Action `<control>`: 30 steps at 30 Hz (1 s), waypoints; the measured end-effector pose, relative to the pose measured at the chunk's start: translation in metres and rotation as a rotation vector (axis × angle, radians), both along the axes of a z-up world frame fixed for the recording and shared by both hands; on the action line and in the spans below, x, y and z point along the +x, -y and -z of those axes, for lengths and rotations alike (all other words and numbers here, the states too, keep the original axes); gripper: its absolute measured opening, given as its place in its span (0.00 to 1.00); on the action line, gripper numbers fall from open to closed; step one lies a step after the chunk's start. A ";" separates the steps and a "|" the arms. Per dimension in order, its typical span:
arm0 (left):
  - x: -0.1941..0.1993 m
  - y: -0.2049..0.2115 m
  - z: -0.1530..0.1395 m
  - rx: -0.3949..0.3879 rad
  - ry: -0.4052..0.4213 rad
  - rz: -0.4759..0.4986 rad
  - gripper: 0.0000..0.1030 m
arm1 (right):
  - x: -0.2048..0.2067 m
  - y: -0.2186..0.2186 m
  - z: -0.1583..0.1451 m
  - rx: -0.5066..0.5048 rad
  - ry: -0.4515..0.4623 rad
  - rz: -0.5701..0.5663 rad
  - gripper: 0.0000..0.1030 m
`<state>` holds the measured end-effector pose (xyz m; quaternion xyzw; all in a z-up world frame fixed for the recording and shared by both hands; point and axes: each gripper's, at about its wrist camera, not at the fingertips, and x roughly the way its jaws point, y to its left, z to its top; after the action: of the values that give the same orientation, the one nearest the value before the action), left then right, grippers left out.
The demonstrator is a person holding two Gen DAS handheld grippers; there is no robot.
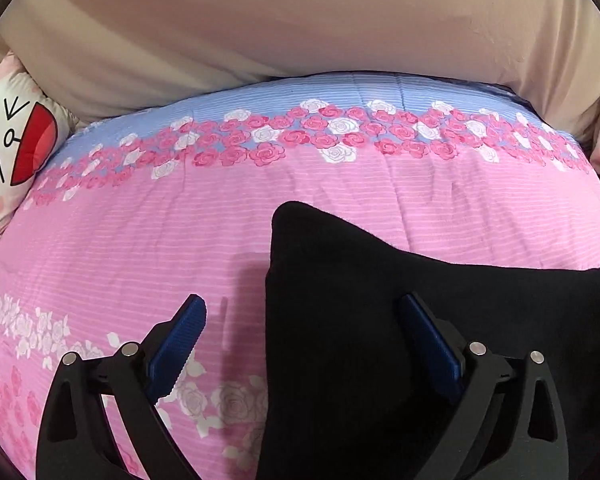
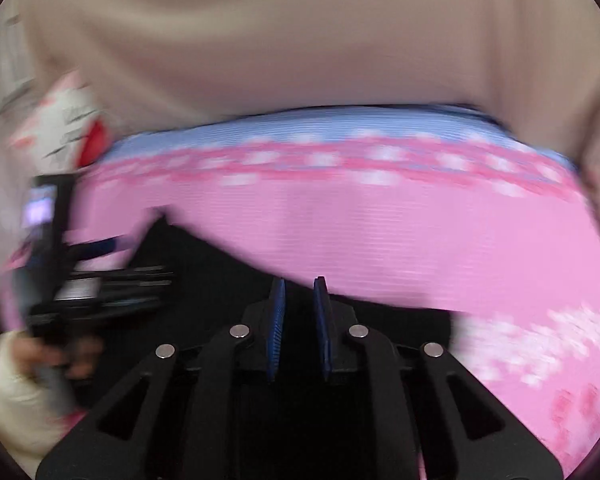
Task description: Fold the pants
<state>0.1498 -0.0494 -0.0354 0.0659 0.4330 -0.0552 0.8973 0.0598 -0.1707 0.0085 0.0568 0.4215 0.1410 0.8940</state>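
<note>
1. The left gripper [image 1: 302, 336] stands wide apart, its two blue-padded fingers [image 1: 178, 344] splayed with nothing between the pads
2. The black pants [image 1: 380, 300] lie under and ahead of that gripper's right finger; the pants' left edge runs up between the two fingers, so the left finger is over bare quilt and the right one is over black cloth
3. A corner of the pants rises to a point just ahead of the left gripper, and the cloth spreads away to its right
4. The right gripper [image 2: 299, 300] has its blue pads narrowed to a slim gap; the view is blurred and I cannot tell whether cloth is caught between them
5. In the right wrist view the pants [image 2: 204, 256] lie below and to the left of the right gripper's fingertips, reaching toward the left gripper [image 2: 100, 264], which shows at the left edge held in a hand [image 2: 40, 356]
6. Beyond both grippers stretches the pink quilt [image 1: 140, 240] with bands of roses, a blue stripe at its far edge
7. Past the quilt sits a beige cushion [image 1: 300, 28], and a white cartoon pillow [image 1: 16, 136] is far left of the left gripper
</note>
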 end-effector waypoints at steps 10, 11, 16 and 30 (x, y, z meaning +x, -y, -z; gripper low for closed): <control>0.002 -0.004 0.004 -0.040 -0.014 0.006 0.95 | 0.009 0.043 0.010 0.024 0.010 0.213 0.16; 0.002 -0.004 0.004 -0.037 -0.011 0.006 0.95 | 0.007 0.042 0.020 -0.008 -0.017 0.204 0.16; -0.001 -0.002 0.003 -0.023 -0.001 0.012 0.95 | -0.028 0.077 0.022 0.037 0.003 0.392 0.15; -0.103 -0.032 -0.048 -0.084 0.094 0.122 0.93 | -0.136 0.072 -0.002 0.014 0.054 0.314 0.21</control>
<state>0.0469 -0.0169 0.0127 0.0570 0.3830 -0.1249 0.9135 -0.0766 -0.2425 0.0109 0.1243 0.3823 0.0039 0.9156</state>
